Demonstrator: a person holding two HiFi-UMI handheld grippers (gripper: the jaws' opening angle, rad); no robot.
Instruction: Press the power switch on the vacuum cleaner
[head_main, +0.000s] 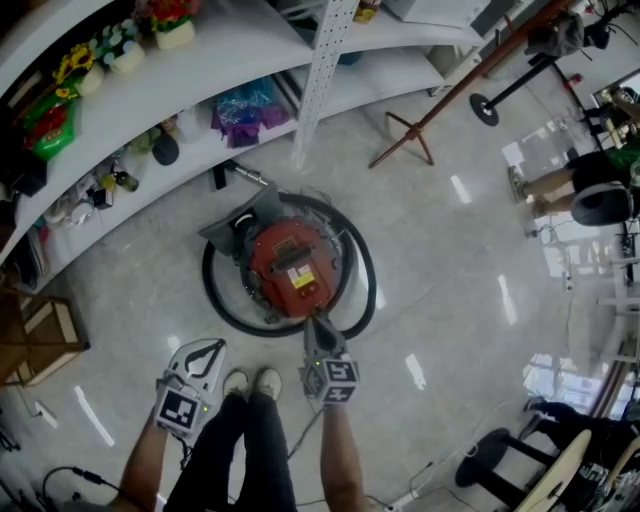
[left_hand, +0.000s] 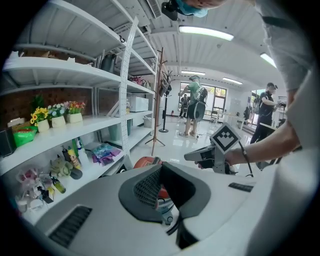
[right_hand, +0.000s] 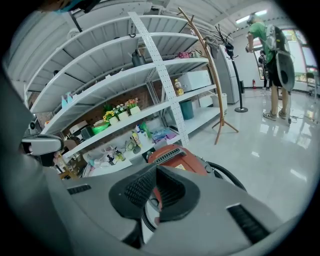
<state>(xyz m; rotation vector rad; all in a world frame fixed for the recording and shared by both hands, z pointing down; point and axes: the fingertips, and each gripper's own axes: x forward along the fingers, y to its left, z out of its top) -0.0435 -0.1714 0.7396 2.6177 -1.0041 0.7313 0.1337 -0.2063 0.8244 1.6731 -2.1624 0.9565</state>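
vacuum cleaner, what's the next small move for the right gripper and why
Probably ease the right gripper forward and down onto the red vacuum cleaner: its shut tip sits at the body's near edge, while the left gripper hangs back. I can't pick out the switch.

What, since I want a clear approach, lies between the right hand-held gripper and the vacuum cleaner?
Only the black hose looped around the vacuum cleaner; the head view shows the right hand-held gripper reaching over it.

— We're looking down on the vacuum (head_main: 290, 268), hose (head_main: 215, 300) coiled round it on the floor (head_main: 450, 300).
— Our right gripper (head_main: 316, 322) points at its near edge; left gripper (head_main: 205, 352) hangs beside our shoes (head_main: 252, 382).
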